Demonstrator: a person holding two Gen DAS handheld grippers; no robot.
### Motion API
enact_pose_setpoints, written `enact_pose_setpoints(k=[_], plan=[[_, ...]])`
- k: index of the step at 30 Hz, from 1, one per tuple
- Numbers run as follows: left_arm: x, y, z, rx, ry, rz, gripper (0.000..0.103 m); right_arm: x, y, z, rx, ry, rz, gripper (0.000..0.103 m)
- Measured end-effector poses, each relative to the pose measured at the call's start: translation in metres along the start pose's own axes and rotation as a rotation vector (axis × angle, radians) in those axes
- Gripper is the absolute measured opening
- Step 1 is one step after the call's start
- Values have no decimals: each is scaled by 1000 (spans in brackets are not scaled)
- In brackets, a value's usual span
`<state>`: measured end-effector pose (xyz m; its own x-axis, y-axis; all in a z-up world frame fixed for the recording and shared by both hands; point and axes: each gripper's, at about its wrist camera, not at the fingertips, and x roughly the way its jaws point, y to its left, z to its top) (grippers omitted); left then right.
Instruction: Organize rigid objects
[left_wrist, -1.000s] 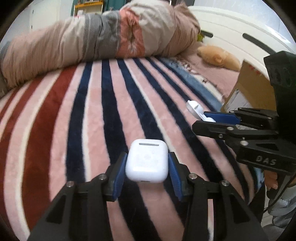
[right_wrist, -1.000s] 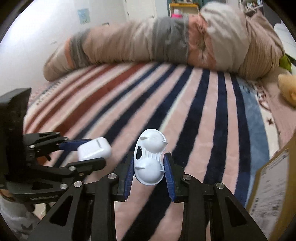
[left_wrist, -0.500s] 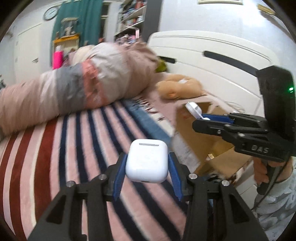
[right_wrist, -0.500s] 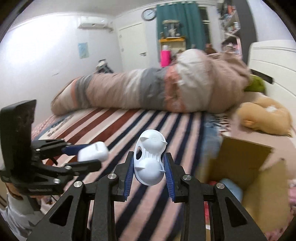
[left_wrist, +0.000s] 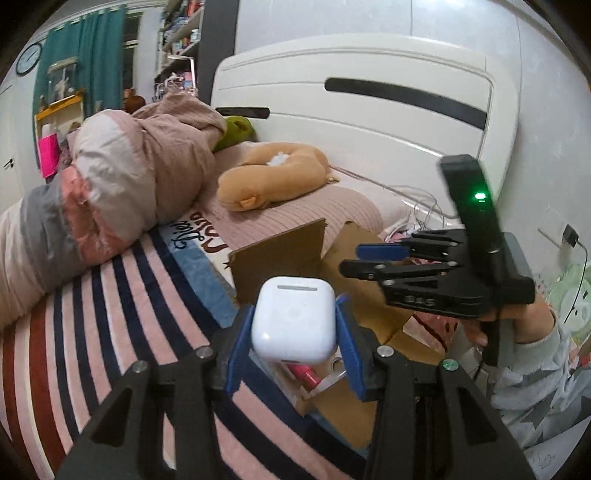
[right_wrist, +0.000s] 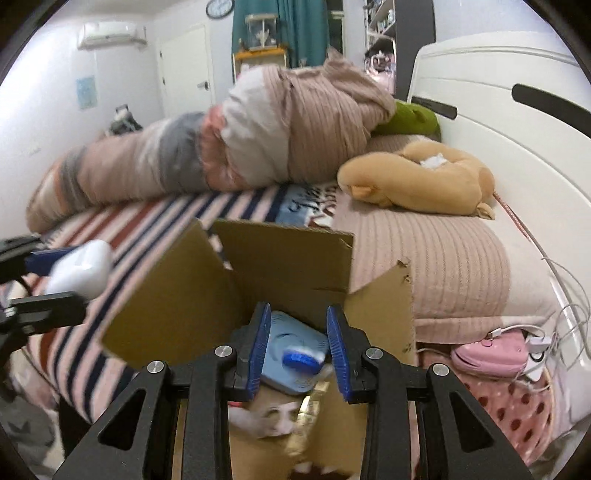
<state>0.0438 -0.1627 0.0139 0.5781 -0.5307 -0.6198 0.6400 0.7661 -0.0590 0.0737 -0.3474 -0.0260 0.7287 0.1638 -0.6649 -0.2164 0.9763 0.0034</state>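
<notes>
My left gripper (left_wrist: 293, 328) is shut on a white earbud case (left_wrist: 293, 321) and holds it above the near edge of an open cardboard box (left_wrist: 280, 254). The case also shows at the left of the right wrist view (right_wrist: 79, 271). My right gripper (right_wrist: 297, 349) is open and empty over the box (right_wrist: 284, 258); it also shows from the side in the left wrist view (left_wrist: 362, 260). A blurred white piece (right_wrist: 277, 417) lies low in the box among a pale blue flat item (right_wrist: 291, 339) and a blue-capped thing (right_wrist: 301, 360).
The box stands by the bed's edge on a striped blanket (left_wrist: 110, 314). A rolled quilt (right_wrist: 221, 144) and a tan plush toy (right_wrist: 417, 181) lie behind it. A white headboard (left_wrist: 369, 110), cables and a pink item (right_wrist: 491, 354) are on the right.
Both grippers swung right from the striped blanket to the cardboard box. My right gripper opened and let go of the white plastic piece it held. The left still holds the case.
</notes>
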Motion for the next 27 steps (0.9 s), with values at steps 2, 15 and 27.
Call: enact_pose_setpoints(k=[2,15,27], plan=[[6,-3,1,7,19,-6,41,8,-1,-2,-1,16,-3,28],[42,-15,18,46,91,-68,41,-2,-8,-20,29,-13,65,34],[13,-1,13,-1,29,-22,69,-9,7,-16,-28,-34,122,49]])
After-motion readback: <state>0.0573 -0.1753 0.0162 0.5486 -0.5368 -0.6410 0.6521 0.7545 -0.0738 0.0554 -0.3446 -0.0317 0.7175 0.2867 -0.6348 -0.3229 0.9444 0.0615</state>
